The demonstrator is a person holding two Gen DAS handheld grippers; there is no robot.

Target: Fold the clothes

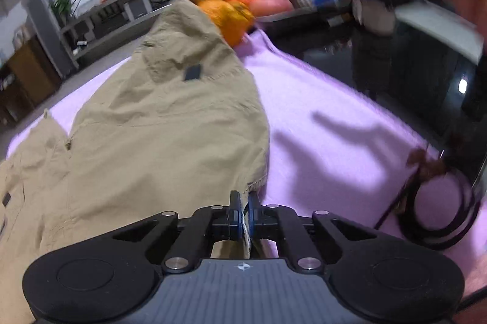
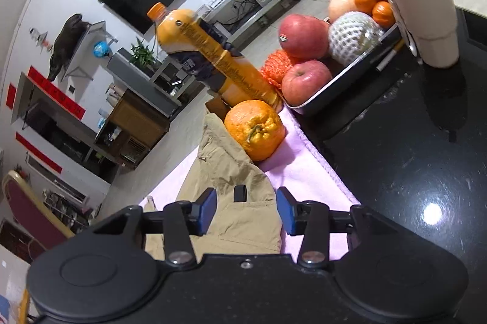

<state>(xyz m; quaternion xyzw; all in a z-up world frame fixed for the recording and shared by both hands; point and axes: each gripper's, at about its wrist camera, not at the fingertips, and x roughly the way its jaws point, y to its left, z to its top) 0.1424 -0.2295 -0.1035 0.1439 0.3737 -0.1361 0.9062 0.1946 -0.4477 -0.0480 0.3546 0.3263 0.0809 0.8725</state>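
A khaki garment point(image 1: 158, 123) lies spread on a lilac cloth point(image 1: 328, 123) over a black table. My left gripper point(image 1: 243, 199) is shut on the garment's near hem edge, with fabric pinched between the blue pads. In the right wrist view the same khaki garment point(image 2: 240, 202) lies below my right gripper point(image 2: 246, 210), which is open with its blue pads apart above the cloth, holding nothing. A small black tag point(image 2: 239, 192) on the garment shows between the fingers.
A large orange point(image 2: 255, 129) rests at the garment's far end, beside an orange juice bottle point(image 2: 210, 56). A tray of apples and fruit point(image 2: 319, 62) and a beige tumbler with a green lid point(image 2: 423, 10) stand on the black table point(image 2: 411, 172). A black coiled strap point(image 1: 438, 214) lies at right.
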